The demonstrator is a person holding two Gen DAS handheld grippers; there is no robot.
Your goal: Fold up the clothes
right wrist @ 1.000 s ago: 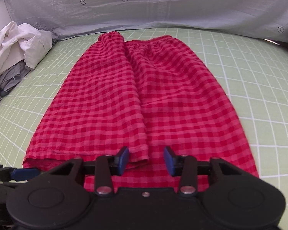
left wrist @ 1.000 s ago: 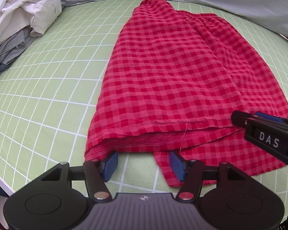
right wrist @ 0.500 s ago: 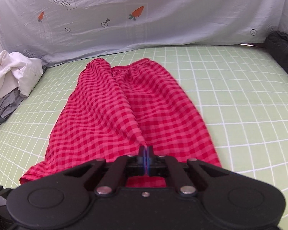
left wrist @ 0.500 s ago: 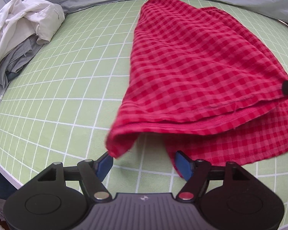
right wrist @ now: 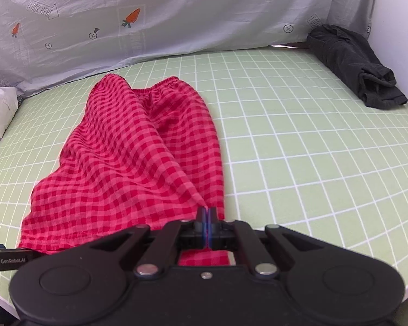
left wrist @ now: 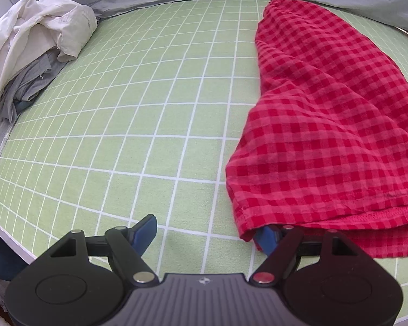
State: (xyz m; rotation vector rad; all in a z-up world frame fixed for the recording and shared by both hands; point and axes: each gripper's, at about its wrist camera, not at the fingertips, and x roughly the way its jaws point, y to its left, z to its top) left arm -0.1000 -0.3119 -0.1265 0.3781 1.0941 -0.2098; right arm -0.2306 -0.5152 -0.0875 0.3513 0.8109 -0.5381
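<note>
Red checked shorts (right wrist: 138, 157) lie on the green grid mat, waistband at the far end. My right gripper (right wrist: 206, 217) is shut on the top layer's hem and lifts it into a ridge. In the left wrist view the shorts (left wrist: 326, 135) fill the right side. My left gripper (left wrist: 206, 233) is open, with its left fingertip (left wrist: 147, 228) over bare mat. The lifted hem corner drapes over its right fingertip (left wrist: 266, 237), which sits under the cloth.
A pile of white and grey clothes (left wrist: 32, 51) lies at the mat's far left. A folded dark garment (right wrist: 356, 68) lies at the far right. A grey printed sheet (right wrist: 176, 13) hangs behind. The mat's front edge (left wrist: 2, 231) is close.
My right gripper shut on the top hem and lifted it, carrying the cloth to the right. My left gripper stayed open and shifted left of the shorts; the hem corner now lies over its right finger.
</note>
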